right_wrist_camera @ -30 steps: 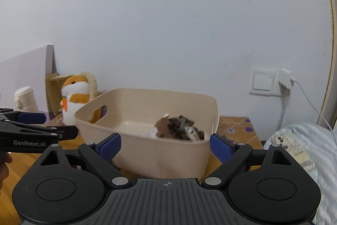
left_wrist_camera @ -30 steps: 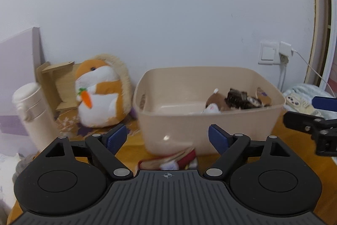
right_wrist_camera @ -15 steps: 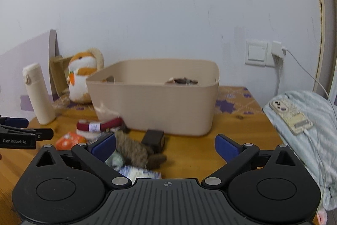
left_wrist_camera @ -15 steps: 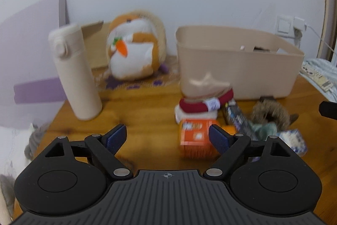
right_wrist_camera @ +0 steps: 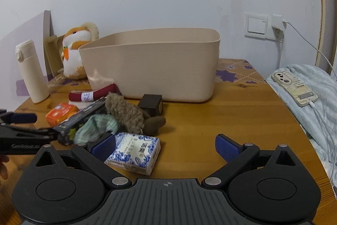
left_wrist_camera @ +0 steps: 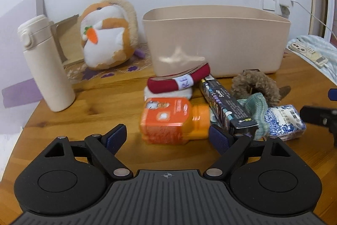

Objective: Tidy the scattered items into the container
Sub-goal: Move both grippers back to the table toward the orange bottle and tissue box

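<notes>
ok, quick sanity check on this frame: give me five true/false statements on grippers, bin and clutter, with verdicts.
1. The left gripper is open, nothing held. True.
2. The orange bottle stands upright. False: it lies on its side on the table.
3. The beige bin is tipped over. False: it sits upright.
4. The right gripper grips the tissue pack. False: its jaws are open, the pack lies beside one finger.
5. The cream flask stands upright. True.

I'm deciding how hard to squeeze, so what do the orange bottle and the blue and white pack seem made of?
Orange bottle: looks like rigid glossy plastic, with a ribbed cap and a shiny wrapped label. Blue and white pack: probably a soft tissue pack in thin printed film; its corners look rounded and slightly puffy.
</notes>
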The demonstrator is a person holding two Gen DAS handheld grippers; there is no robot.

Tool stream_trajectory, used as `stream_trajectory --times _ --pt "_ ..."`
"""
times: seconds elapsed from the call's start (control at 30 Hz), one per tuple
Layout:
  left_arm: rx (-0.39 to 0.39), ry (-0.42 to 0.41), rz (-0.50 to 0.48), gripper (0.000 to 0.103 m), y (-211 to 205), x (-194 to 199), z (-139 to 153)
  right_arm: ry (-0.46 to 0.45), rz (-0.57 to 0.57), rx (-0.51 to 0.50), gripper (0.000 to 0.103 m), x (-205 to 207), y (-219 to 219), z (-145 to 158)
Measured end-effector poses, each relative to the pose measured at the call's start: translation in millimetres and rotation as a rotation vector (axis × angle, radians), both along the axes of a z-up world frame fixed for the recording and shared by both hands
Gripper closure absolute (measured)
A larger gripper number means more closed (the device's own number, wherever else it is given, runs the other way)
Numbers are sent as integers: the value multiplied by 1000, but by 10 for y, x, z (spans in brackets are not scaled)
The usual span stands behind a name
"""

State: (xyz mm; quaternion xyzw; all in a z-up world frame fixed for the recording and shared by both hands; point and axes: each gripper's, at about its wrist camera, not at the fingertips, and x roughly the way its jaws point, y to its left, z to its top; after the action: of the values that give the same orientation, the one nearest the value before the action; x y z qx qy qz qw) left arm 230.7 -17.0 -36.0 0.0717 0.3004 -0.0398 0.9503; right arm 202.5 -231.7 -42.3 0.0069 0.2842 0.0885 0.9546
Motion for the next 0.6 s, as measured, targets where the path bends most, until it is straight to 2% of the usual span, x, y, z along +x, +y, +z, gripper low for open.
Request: stream_trajectory --times 0.23,0.33,0.4,0.6 --pt "16 -14 12 16 -109 106 -67 9 37 -61 1 -24 88 -68" --pt "-11 -2 17 15 -56 161 -100 20 47 -68 1 -5 127 -94" --pt "-38 4 7 14 -19 178 -117 34 54 -78 1 18 170 -123" --pt "-49 -32 -56 12 36 198 -168 56 54 -109 1 68 305 -190"
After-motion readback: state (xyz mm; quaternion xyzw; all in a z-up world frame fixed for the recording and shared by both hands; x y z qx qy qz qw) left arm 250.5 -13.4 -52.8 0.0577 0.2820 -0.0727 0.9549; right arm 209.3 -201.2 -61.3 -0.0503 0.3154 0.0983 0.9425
